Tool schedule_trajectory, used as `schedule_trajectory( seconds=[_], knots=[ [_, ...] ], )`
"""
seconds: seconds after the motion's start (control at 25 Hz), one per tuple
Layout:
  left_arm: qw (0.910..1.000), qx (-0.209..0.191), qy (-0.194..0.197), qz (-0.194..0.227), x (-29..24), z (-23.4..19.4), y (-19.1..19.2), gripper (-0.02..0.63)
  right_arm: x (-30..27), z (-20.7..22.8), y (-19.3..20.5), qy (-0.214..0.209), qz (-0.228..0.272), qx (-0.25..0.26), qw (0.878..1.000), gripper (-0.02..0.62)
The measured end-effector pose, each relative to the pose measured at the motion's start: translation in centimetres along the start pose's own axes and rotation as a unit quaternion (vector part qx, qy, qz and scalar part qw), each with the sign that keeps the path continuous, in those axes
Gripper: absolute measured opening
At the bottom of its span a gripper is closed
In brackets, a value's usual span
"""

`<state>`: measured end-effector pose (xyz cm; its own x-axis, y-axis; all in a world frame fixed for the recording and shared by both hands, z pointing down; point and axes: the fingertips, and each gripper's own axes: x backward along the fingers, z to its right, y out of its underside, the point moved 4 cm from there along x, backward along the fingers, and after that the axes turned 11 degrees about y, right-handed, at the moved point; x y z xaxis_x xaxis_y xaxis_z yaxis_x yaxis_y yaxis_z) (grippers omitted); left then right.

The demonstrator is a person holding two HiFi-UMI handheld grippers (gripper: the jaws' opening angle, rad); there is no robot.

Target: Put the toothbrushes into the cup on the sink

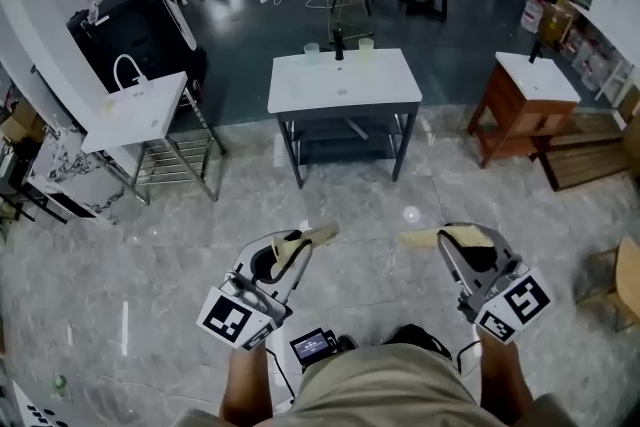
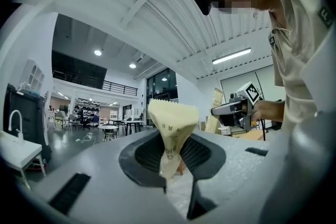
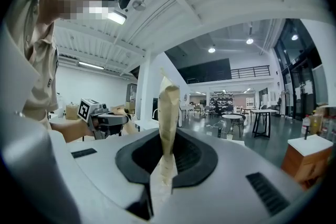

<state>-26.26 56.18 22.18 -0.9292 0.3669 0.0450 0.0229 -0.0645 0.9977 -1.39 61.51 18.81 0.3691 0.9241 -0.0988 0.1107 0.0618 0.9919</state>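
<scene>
Low in the head view, my left gripper (image 1: 300, 243) is shut on a beige paper-wrapped toothbrush (image 1: 310, 236). My right gripper (image 1: 448, 239) is shut on a second one (image 1: 425, 238). In the left gripper view the printed wrapper (image 2: 172, 128) stands up from between the jaws. In the right gripper view the other wrapper (image 3: 168, 113) shows edge-on. Far ahead stands the white sink table (image 1: 345, 85). By its faucet (image 1: 339, 43) are two pale cups (image 1: 311, 50) (image 1: 366, 45). Both grippers are well short of it, over the floor.
Another white sink on a metal rack (image 1: 140, 107) stands at the left, with a black cabinet (image 1: 130, 30) behind it. A wooden vanity (image 1: 525, 105) and a low wooden platform (image 1: 590, 160) are at the right. A chair (image 1: 625, 280) is near my right side.
</scene>
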Motion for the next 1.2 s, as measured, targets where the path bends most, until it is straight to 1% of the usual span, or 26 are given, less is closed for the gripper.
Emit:
schedule_trajectory(
  seconds=[0.16, 0.36, 0.56, 0.68, 0.8, 1.0, 1.08, 1.2],
  knots=[
    [1.0000, 0.006, -0.001, 0.008, 1.0, -0.9, -0.2, 0.078, -1.1, -0.7, -0.7, 0.003, -0.003, 0.002, 1.000, 0.034],
    [0.9997, 0.017, -0.011, 0.013, 1.5, -2.1, 0.5, 0.078, -3.0, -1.4, -1.2, -0.012, -0.005, 0.008, 1.000, 0.034],
    [0.9993, 0.023, -0.022, 0.017, 1.5, -2.9, 0.8, 0.078, -4.5, -1.0, -1.5, -0.024, -0.006, 0.011, 1.000, 0.035],
    [0.9991, 0.023, -0.032, 0.015, 0.6, -3.3, 1.1, 0.078, -4.9, 0.1, -1.3, -0.031, -0.004, 0.012, 0.999, 0.034],
    [0.9990, 0.022, -0.039, 0.009, -1.4, -3.4, 1.4, 0.078, -4.8, 2.6, -0.8, -0.033, -0.002, 0.009, 0.999, 0.035],
    [0.9987, 0.013, -0.049, -0.002, -7.0, -2.8, 1.2, 0.078, -4.0, 8.9, 0.7, -0.039, -0.003, -0.007, 0.999, 0.035],
    [0.9983, 0.010, -0.057, -0.008, -10.2, -2.4, 1.4, 0.078, -3.7, 12.5, 1.5, -0.044, -0.002, -0.014, 0.999, 0.034],
    [0.9974, 0.007, -0.068, -0.025, -16.2, -1.5, 1.7, 0.078, -3.0, 19.3, 2.4, -0.048, 0.004, -0.025, 0.999, 0.034]
  ],
)
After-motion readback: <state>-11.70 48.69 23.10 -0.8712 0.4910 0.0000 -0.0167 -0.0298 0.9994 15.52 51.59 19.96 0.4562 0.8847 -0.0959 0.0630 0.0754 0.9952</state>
